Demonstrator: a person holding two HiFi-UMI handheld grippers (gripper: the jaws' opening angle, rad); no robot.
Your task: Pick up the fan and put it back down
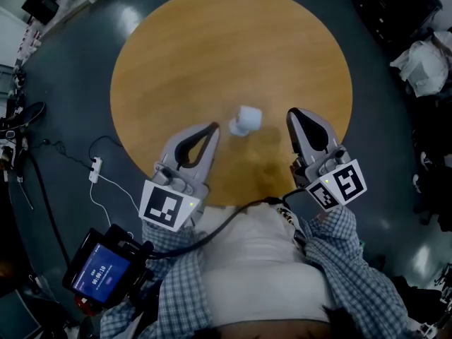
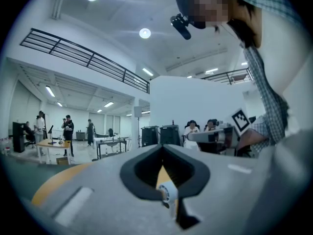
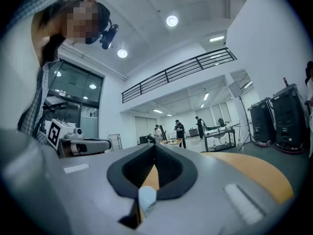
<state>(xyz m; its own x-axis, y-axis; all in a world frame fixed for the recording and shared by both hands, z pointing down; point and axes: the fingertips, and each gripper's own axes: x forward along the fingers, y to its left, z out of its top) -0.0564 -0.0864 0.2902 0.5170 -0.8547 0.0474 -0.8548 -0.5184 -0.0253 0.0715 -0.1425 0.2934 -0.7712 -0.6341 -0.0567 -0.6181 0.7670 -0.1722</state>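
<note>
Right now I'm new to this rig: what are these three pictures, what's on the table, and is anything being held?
There is no robot here. A person holds a two-jaw tool in each hand. The top-down picture comes from a camera on the person's head and shows the left tool and the right tool. The other two pictures come from wide-angle cameras riding on each tool, looking along its jaws into the room. On the round wooden table sits one small white fan, between the two tools and touching neither. Both tools have their jaws together and hold nothing. The white shape seen through the jaw loop in each tool's view appears to be that fan on the table beyond.
</note>
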